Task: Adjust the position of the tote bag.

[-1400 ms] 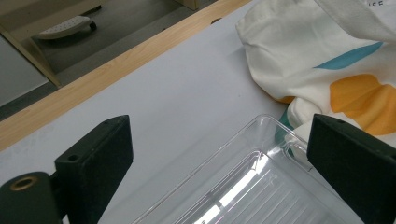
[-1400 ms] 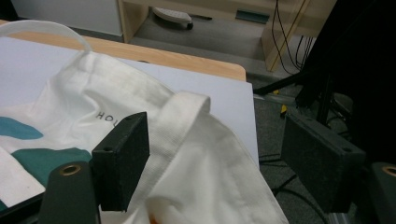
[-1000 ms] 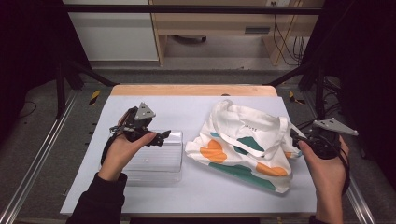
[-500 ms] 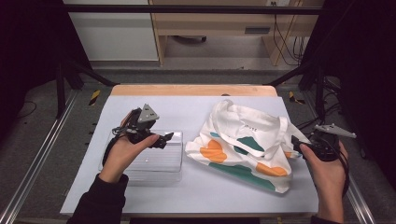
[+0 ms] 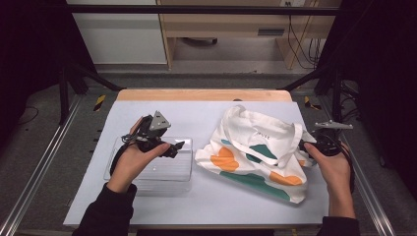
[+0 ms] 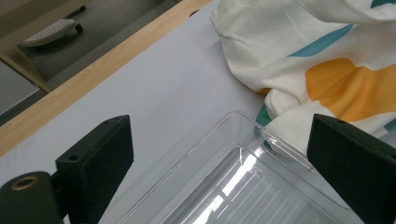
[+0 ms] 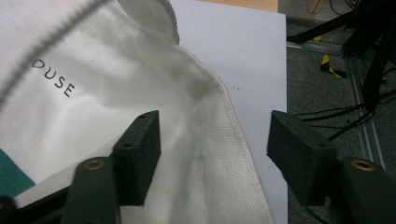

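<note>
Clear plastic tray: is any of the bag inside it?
No, the clear plastic tray is empty; the tote bag lies beside it.

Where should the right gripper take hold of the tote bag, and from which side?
Best at the tote bag's stitched right edge, coming in from the table's right side. That hem lies flat and exposed beside bare table, right between the open right gripper's fingers, whose jaws have just been closing, not yet pressing.
</note>
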A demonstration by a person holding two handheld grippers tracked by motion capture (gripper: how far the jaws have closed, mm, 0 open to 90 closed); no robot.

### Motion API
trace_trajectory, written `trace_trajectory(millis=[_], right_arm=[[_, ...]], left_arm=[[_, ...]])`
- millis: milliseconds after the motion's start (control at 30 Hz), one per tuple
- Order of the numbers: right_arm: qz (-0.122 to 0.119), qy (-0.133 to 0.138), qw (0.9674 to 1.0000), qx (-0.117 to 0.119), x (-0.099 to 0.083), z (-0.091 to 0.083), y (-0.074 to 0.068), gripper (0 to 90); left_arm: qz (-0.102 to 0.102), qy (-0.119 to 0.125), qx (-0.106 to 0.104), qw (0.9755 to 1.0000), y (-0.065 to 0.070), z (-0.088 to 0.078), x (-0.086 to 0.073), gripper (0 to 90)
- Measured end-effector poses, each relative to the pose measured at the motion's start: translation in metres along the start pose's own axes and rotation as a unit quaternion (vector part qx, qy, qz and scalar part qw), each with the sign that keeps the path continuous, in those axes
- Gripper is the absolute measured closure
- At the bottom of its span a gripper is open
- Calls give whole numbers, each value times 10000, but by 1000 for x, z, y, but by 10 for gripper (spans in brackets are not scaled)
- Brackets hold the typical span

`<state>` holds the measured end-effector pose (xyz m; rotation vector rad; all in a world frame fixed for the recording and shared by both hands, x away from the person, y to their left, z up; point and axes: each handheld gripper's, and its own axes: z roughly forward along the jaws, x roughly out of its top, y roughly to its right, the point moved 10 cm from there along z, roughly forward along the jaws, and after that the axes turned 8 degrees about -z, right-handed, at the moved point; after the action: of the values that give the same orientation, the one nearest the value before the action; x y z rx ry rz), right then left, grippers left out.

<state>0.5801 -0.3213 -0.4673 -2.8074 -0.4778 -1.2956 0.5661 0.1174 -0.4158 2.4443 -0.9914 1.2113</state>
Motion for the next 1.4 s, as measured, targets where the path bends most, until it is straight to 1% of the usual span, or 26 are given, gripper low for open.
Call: trace_trajectory(millis=[67,133,167,233,300,367,400,433,500,533,567,600,633,700,733,767,833,867,967,1033,1100,1133,1233,1267,1300,1400], right_arm=[[-12,-12,10000,91,-2,1,-2,490],[21,-59,9998,168,-5,1,-4,589],[-16,-69,9998,198,-6,1,-4,637],[-47,-19,9996,289,-5,-1,-6,747],[-40,64,9991,410,-4,-4,-10,823],[-32,170,9987,486,-2,-8,-12,867],[-8,208,9985,514,-1,-10,-14,872],[-23,270,9983,514,0,-12,-15,874],[-144,325,9980,518,1,-15,-21,877],[-249,375,9977,510,1,-18,-24,878],[-327,439,9972,513,1,-21,-27,879],[-371,511,9963,575,0,-24,-30,880],[-364,604,9956,620,0,-28,-33,881],[-377,685,9946,683,-1,-35,-37,882],[-374,733,9939,737,-1,-39,-40,882],[-424,792,9926,812,0,-43,-44,882],[-475,888,9907,917,3,-49,-51,882],[-505,912,9900,948,3,-52,-55,882],[-620,966,9872,1105,4,-58,-68,882],[-671,976,9855,1216,3,-62,-78,882],[-732,1047,9824,1366,3,-65,-89,882],[-733,1052,9817,1409,3,-66,-92,882],[-840,1115,9784,1528,2,-70,-103,883],[-840,1115,9784,1528,2,-70,-103,883],[-911,1195,9753,1618,3,-75,-112,883],[-1007,1226,9732,1664,1,-79,-120,883]], left_arm=[[-25,5,-17,10000,2,2,0,71],[10,-18,-16,10000,3,2,0,72],[7,-3,-33,10000,3,2,0,72],[4,0,-29,10000,4,2,0,71],[0,7,-11,10000,4,0,1,72],[11,41,-20,10000,5,-1,2,72],[12,27,-24,10000,5,-2,2,72],[-15,37,-83,10000,8,-2,2,73],[-35,115,-301,9995,15,-2,6,77],[-7,127,-323,9994,17,-2,8,77],[30,135,-296,9995,18,-1,10,77],[116,136,-300,9994,20,1,14,79],[143,118,-318,9993,22,3,15,80],[224,56,-326,9992,26,10,19,80],[313,-28,-336,9989,28,15,21,81],[344,-40,-384,9987,31,18,23,84],[314,-1,-616,9976,41,25,32,86],[300,3,-694,9971,45,28,35,90],[272,-17,-827,9962,53,40,47,106],[311,-6,-801,9963,56,44,53,123],[409,-1,-773,9962,60,49,58,133],[479,-34,-772,9959,63,52,61,135],[576,-25,-719,9957,66,57,67,146],[576,-25,-719,9957,66,57,67,152],[618,-26,-691,9957,67,60,71,153],[632,-13,-686,9956,71,65,80,160]])
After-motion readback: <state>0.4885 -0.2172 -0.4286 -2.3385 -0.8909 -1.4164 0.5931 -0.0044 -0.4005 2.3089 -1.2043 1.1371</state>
